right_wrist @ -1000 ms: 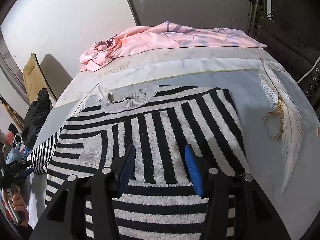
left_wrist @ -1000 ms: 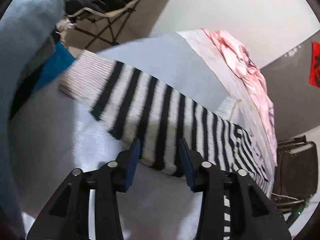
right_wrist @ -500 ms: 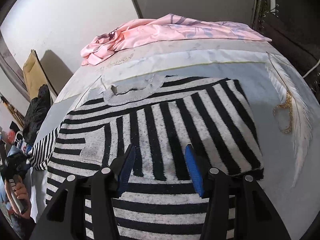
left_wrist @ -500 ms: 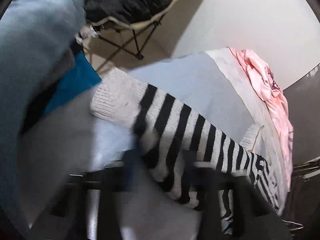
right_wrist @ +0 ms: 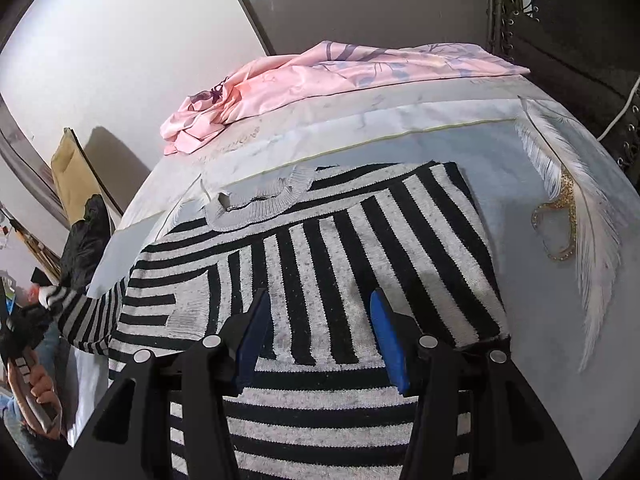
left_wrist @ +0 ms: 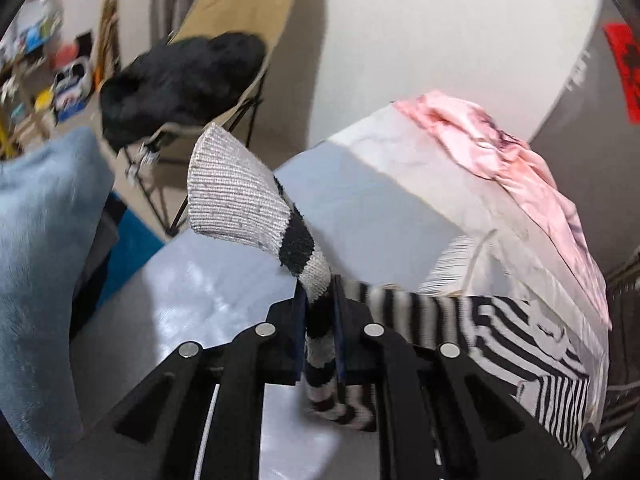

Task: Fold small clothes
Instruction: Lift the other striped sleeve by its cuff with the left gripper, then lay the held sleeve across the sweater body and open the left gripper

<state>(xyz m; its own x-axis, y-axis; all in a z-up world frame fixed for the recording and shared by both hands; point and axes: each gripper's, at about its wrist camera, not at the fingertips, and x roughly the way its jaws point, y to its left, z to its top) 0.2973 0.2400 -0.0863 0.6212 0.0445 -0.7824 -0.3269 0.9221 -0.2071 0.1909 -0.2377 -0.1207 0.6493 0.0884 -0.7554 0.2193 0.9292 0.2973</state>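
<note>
Hidden: the sweater's hem is cut off behind the right hand-held gripper (right_wrist: 318,334); the room at far left of the left view is blurred.
Sweater (right_wrist: 320,248): black and grey striped knit, lying flat on the pale counter (right_wrist: 520,160), with a grey ribbed collar.
Sleeve (left_wrist: 316,280): lifted off the counter, its grey cuff standing up.
Left hand-held gripper (left_wrist: 318,330): closed tight on the sleeve.
Right hand-held gripper: wide apart above the sweater body, holding nothing.
Pink cloth (right_wrist: 320,76): crumpled at the far counter edge.
</note>
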